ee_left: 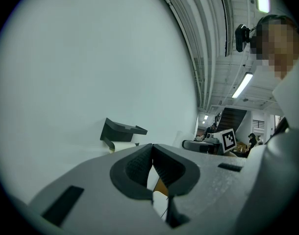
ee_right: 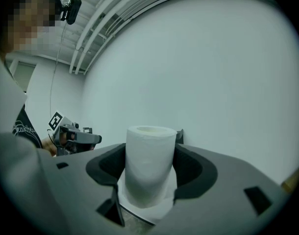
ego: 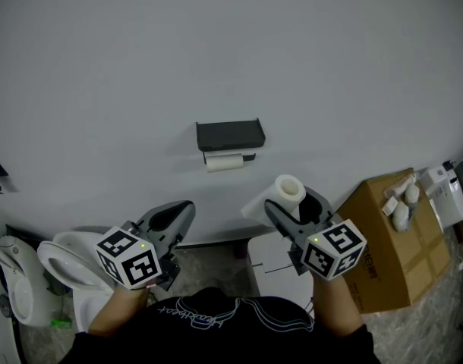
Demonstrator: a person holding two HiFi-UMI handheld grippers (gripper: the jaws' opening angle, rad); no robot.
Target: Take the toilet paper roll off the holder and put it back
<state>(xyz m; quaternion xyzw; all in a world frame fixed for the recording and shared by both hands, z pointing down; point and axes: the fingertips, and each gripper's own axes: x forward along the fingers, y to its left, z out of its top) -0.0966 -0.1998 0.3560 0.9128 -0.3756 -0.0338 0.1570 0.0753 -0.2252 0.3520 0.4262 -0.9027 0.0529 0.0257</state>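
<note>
My right gripper [ego: 294,205] has its fingers clamped on the sides of the toilet paper roll [ee_right: 149,166], upright and well short of the black holder [ego: 230,134] on the wall, where another roll [ego: 224,161] hangs. It looks light and soft, so a hard squeeze would likely crush it. My left gripper [ee_left: 152,151] has its fingers pressed together, empty. There is open room ahead, and a cardboard box [ego: 383,241] crowds my right.

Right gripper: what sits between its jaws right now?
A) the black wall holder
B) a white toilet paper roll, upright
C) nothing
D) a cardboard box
B: the right gripper is closed against both sides of the toilet paper roll, which stands on end between its jaws.
</note>
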